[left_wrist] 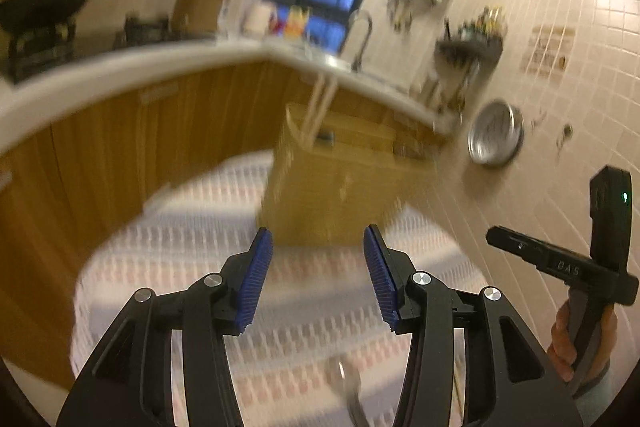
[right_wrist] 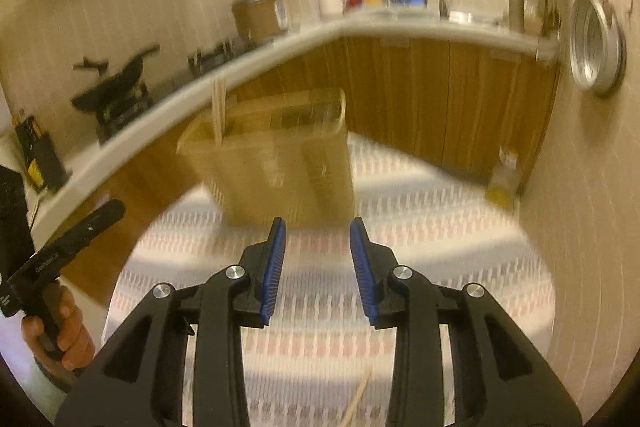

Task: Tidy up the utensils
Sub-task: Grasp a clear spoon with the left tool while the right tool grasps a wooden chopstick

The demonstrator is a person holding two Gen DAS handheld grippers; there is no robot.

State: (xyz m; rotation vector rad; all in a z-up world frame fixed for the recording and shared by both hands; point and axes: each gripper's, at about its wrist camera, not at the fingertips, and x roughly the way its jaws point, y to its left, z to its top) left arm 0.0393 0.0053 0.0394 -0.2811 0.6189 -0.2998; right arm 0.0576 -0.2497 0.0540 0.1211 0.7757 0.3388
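Observation:
A wooden utensil holder (left_wrist: 336, 179) stands at the far side of a round table with a patterned cloth (left_wrist: 168, 267). A pair of chopsticks (left_wrist: 318, 107) stands in it. My left gripper (left_wrist: 318, 275) is open and empty, short of the holder. A metal utensil (left_wrist: 352, 395) lies on the cloth below it, blurred. In the right wrist view the holder (right_wrist: 276, 163) with the chopsticks (right_wrist: 218, 111) is ahead. My right gripper (right_wrist: 318, 267) is open and empty. A single chopstick (right_wrist: 358, 399) lies on the cloth (right_wrist: 460, 247) below it.
A kitchen counter (left_wrist: 132, 67) with wood cabinets curves behind the table, with a wok (left_wrist: 44, 7), a cooker and a sink tap (left_wrist: 360, 39). A tiled wall with a hung metal pan (left_wrist: 496, 135) is at the right. A bottle (right_wrist: 504, 183) stands on the floor.

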